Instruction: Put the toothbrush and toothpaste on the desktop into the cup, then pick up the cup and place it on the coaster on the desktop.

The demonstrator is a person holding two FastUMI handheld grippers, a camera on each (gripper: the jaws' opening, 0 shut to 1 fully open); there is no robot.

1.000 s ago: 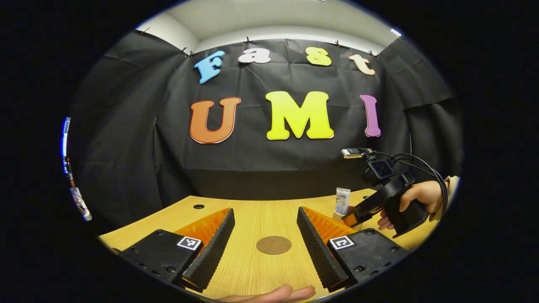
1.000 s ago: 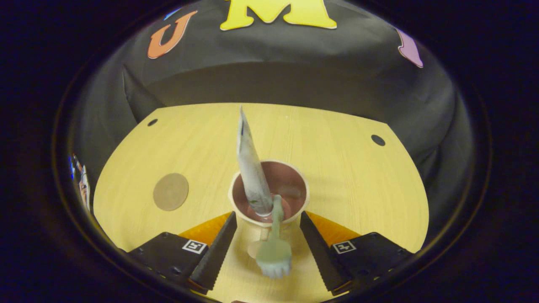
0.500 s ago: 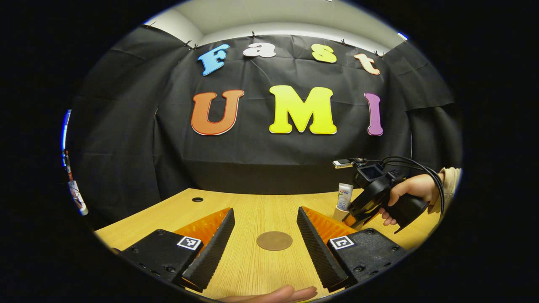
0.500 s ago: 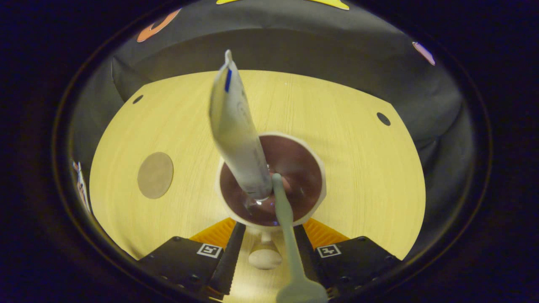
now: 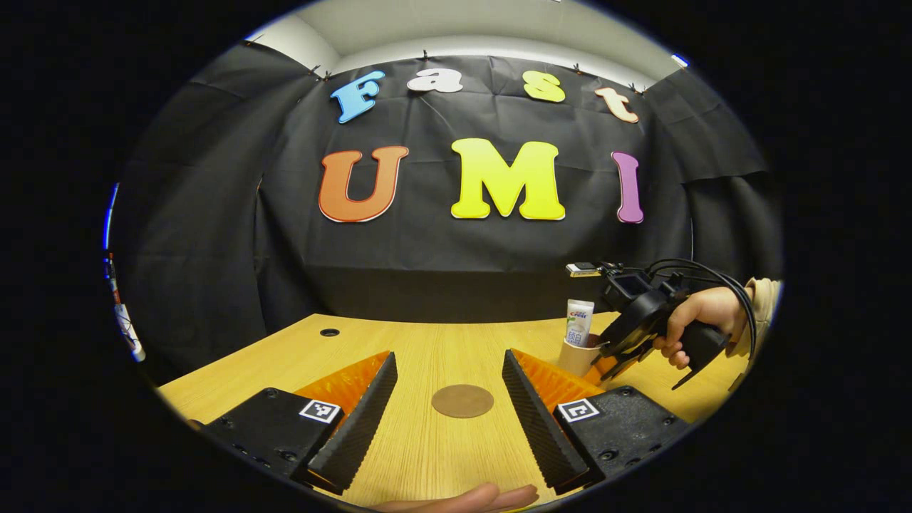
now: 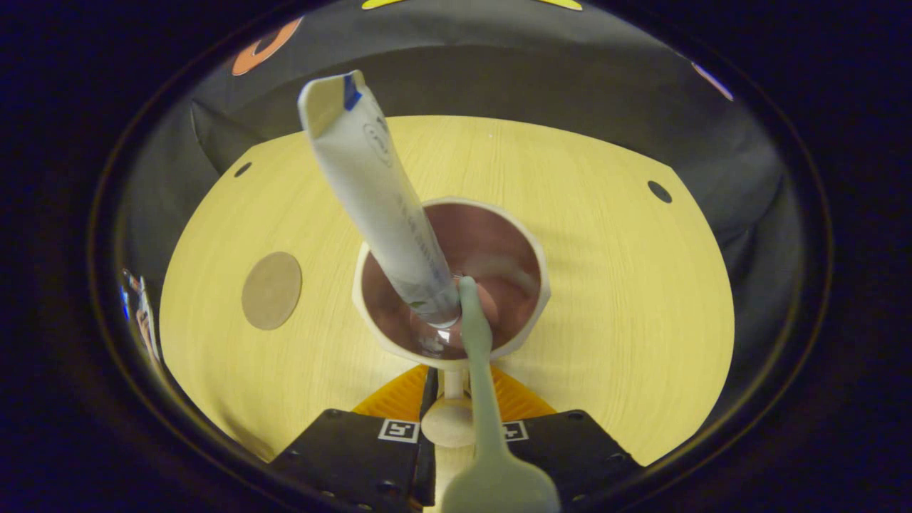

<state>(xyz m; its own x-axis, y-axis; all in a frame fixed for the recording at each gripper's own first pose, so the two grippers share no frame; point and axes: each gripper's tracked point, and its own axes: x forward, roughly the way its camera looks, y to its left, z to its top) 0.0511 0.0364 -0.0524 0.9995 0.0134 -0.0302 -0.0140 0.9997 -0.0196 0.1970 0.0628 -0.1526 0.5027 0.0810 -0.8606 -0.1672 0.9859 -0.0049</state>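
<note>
Right gripper [image 6: 447, 399] appears clenched on the cup [image 6: 456, 214] handle; contact partly hidden. Toothpaste [image 6: 377, 192] and toothbrush [image 6: 479, 370] stand inside. Coaster [image 6: 271, 290] at 9 o'clock. Left gripper [image 5: 447, 388] released.

Black left gripper [image 5: 449, 406], orange ribbed backing, square markers, beige sleeve [image 5: 766, 299]

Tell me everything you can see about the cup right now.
The cup is cream outside with a glossy reddish-brown inside, a wide round rim and a handle with a knob-like end. It stands upright on the wooden desktop, apart from the coaster. The toothpaste and toothbrush lean inside it. The right gripper looks closed on the handle.
</note>
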